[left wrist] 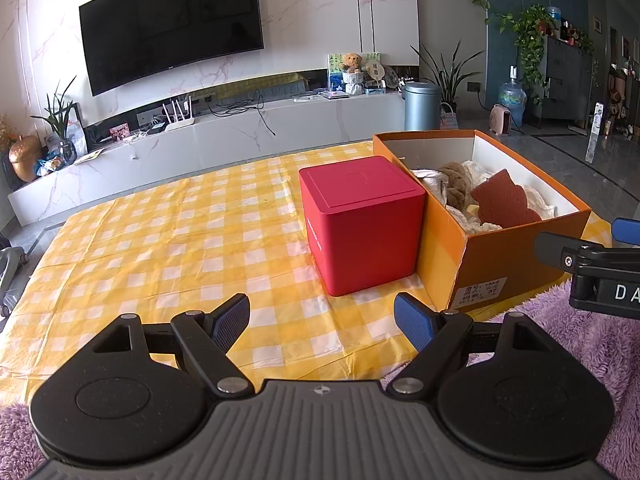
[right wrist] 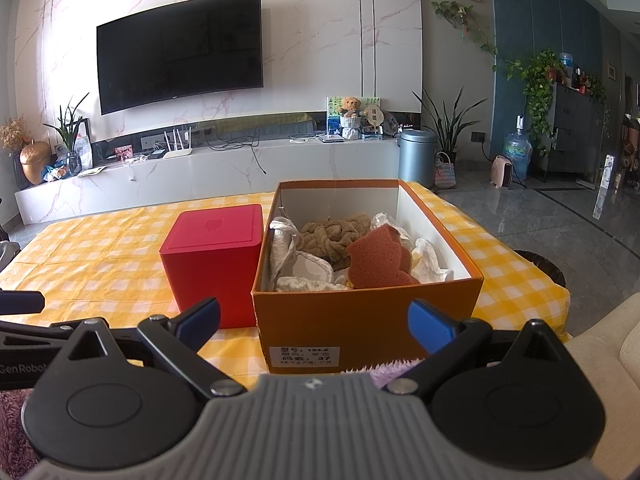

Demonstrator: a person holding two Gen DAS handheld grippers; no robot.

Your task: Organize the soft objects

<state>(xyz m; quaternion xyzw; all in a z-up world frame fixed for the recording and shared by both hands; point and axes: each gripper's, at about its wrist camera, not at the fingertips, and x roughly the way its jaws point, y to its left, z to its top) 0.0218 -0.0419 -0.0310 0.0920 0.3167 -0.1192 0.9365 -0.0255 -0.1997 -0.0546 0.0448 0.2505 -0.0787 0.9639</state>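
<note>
The soft things sit gathered in an open orange cardboard box [right wrist: 368, 316] on the yellow checked tablecloth [left wrist: 160, 240]: a rust-coloured sponge [right wrist: 378, 258] leans on top near the front, a brown knotted cloth [right wrist: 336, 232] lies behind it, and pale rags and crumpled paper fill the sides. The open top lets either tool reach in from above.

Both tools hang low at the near edge of the table, over a purple fluffy fabric [left wrist: 580, 340]. The left gripper [left wrist: 322, 322] has its fingers spread and holds nothing; the right gripper [right wrist: 314, 322] is likewise spread wide and empty, aimed straight at the box's front wall.

A closed red cube box [left wrist: 360, 224] stands just beside the orange box on its left, perhaps touching it, though the gap is hard to judge. It blocks a sideways approach from the left, and the tall cardboard walls mean a reach has to go over the rim.
</note>
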